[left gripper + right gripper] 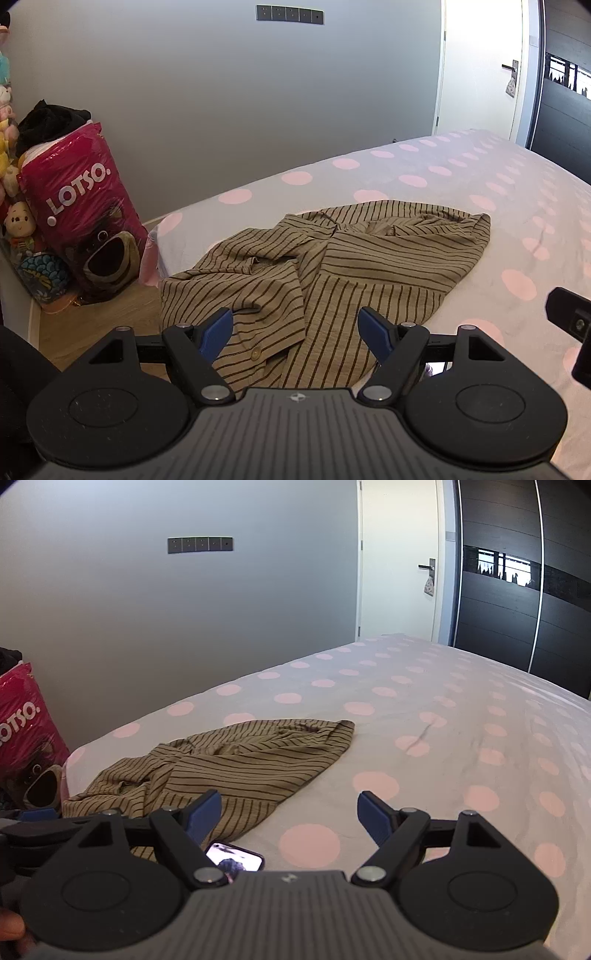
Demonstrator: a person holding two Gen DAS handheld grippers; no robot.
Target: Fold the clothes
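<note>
Two wrist cameras, both looking forward and down over a bed

The left view sat low and close over the striped shirt [321, 266] at the corner of the bed [480, 192]; the right view stood further right, with the shirt [229, 764] off to its left. Both shared the shirt, the spotted bed [424, 709], the grey wall (with its switch panel [290, 14]) and the door [399, 561].

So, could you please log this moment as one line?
striped shirt: crumpled on bed | left hand-held gripper: open, empty | right hand-held gripper: open, empty | folding: not begun
</note>
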